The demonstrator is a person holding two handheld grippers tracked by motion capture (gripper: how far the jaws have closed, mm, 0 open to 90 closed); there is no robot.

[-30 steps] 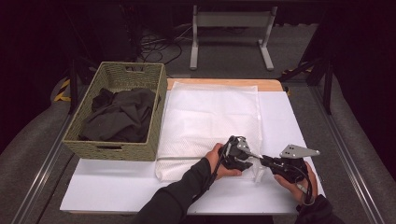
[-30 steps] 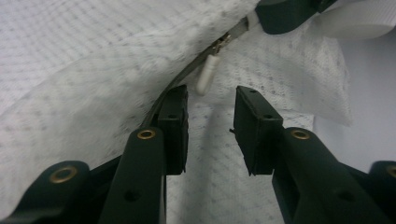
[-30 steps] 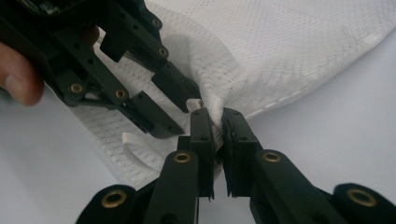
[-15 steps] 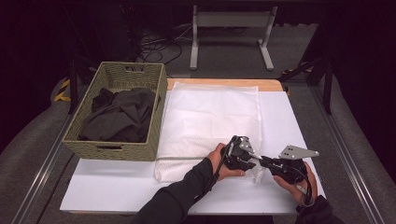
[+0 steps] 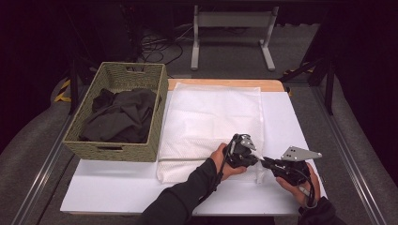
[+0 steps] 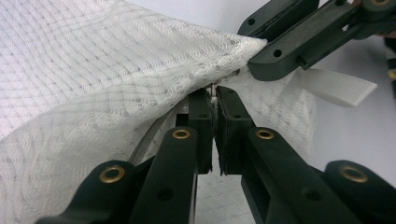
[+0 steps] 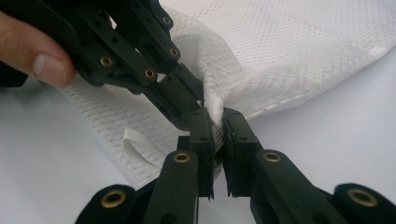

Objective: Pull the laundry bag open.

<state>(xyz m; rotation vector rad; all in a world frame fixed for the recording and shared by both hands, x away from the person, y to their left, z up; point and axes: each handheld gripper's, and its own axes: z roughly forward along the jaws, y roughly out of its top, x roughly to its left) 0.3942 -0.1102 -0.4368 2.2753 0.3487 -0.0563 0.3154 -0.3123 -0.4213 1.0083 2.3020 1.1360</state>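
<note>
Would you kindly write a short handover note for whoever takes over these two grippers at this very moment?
Left gripper: jaws have just been closing; now shut on something small and metallic at the edge of the white mesh laundry bag, likely its zipper pull.
Right gripper: shut on a pinch of the bag's mesh right beside the left one.
Things: the bag lies flat on the white table; a woven basket of dark clothes stands at its left.
Done: both grips set at the bag's near right corner.
Left: probably opening the bag and loading the clothes; none are in it yet, as far as I can see.
</note>
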